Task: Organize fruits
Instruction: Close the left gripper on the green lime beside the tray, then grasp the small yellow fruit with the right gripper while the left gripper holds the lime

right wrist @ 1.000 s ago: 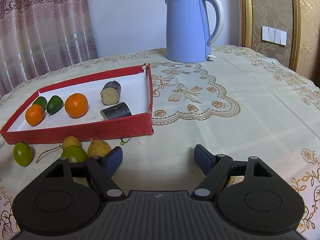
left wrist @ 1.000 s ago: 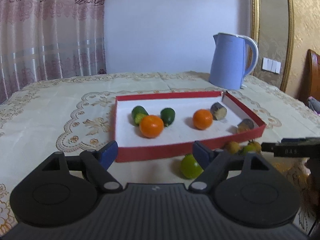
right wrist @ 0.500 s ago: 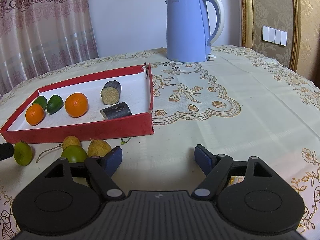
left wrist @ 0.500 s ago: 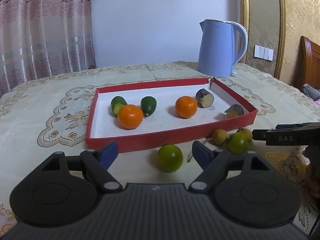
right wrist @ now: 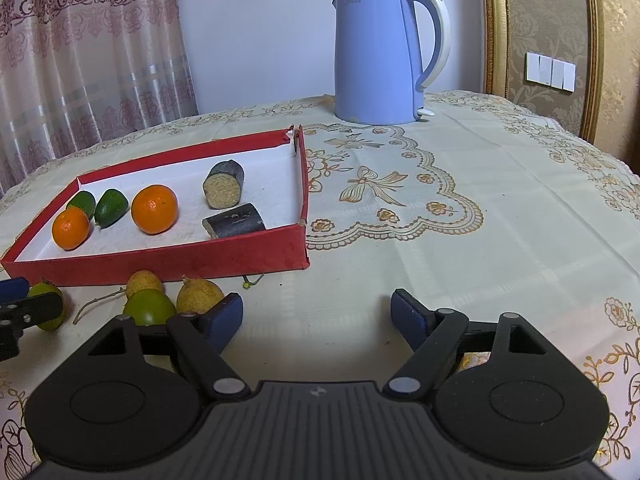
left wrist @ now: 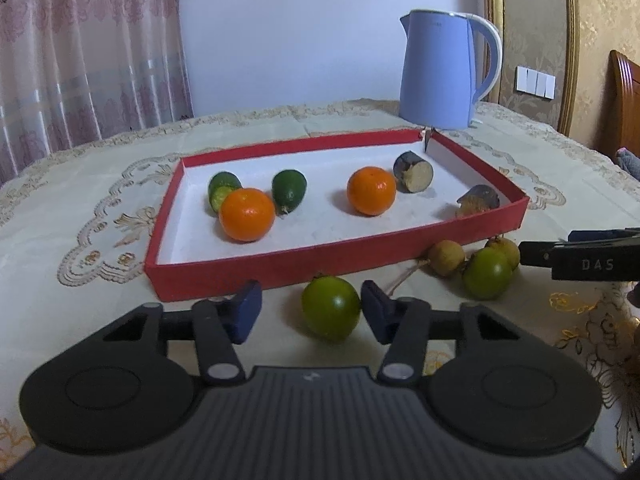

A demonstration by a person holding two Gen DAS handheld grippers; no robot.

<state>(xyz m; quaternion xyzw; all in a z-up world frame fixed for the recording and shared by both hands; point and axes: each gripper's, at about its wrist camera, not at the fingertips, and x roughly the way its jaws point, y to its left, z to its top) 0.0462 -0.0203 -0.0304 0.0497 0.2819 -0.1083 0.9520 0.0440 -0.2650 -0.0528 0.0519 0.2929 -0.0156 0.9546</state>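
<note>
A round green fruit [left wrist: 330,308] lies on the tablecloth just in front of the red tray [left wrist: 320,264]. My left gripper [left wrist: 312,312] straddles it and its jaws are closing: the right pad touches the fruit, the left pad still stands apart. From the right wrist view the same fruit [right wrist: 46,308] shows at the far left, partly behind a left finger. The tray holds two oranges [left wrist: 247,214] [left wrist: 371,191], two small dark-green fruits [left wrist: 289,190] and two dark cane pieces [left wrist: 414,172]. My right gripper [right wrist: 318,316] is open over bare cloth, with nothing between its fingers.
Another green fruit [left wrist: 488,274] and two brown longans [left wrist: 446,258] on a twig lie by the tray's near right corner, beside my right gripper's left finger. A blue kettle [right wrist: 380,52] stands behind the tray. Embroidered cloth stretches to the right of the tray.
My left gripper has moved forward and down until the green fruit sits between its fingers, and its jaws have narrowed. The right gripper has stayed still.
</note>
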